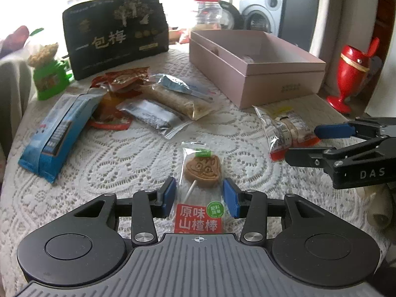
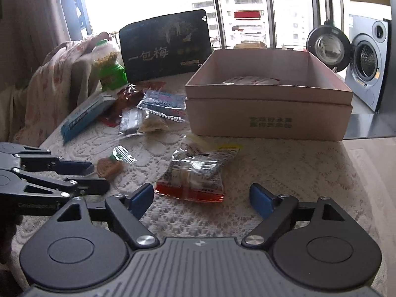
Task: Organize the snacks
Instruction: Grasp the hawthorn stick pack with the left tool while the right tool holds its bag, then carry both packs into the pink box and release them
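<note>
A wrapped hawthorn lollipop (image 1: 201, 185) with a red label lies on the lace tablecloth between the blue pads of my left gripper (image 1: 201, 199); the jaws stand open on either side of it, not touching. It also shows in the right wrist view (image 2: 109, 167). My right gripper (image 2: 201, 200) is open just in front of a clear snack packet with a red end (image 2: 195, 173), which also shows in the left wrist view (image 1: 284, 130). The open pink box (image 1: 257, 61) stands behind, with something white inside (image 2: 250, 80).
Several snack packets lie in a pile (image 1: 138, 99) at the back left, with a long blue packet (image 1: 59, 128). A black bag (image 1: 116, 34), a green candy toy (image 1: 49, 74), a red-lidded jar (image 1: 208, 12) and a red cup (image 1: 351, 71) stand around.
</note>
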Demonstrator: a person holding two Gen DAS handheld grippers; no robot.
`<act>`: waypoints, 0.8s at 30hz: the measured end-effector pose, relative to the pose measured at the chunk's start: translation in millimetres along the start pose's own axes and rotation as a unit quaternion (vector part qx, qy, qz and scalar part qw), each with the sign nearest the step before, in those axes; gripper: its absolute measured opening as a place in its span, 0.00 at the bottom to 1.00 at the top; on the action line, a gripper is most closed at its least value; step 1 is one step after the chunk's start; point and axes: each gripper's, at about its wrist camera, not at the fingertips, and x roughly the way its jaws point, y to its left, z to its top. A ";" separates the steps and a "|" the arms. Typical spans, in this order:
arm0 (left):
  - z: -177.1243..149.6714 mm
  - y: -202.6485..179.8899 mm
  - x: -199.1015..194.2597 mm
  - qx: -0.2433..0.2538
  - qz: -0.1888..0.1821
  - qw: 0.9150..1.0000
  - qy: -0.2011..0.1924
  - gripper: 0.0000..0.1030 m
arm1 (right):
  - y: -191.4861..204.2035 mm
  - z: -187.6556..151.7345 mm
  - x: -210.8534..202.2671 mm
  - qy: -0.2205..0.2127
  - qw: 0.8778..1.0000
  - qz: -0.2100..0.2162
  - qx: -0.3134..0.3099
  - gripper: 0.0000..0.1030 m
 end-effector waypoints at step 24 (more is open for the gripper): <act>-13.5 -30.0 -37.4 -0.012 -0.055 0.998 -0.038 0.37 | 12.7 13.2 -60.6 -0.025 0.994 -0.074 -0.076 0.50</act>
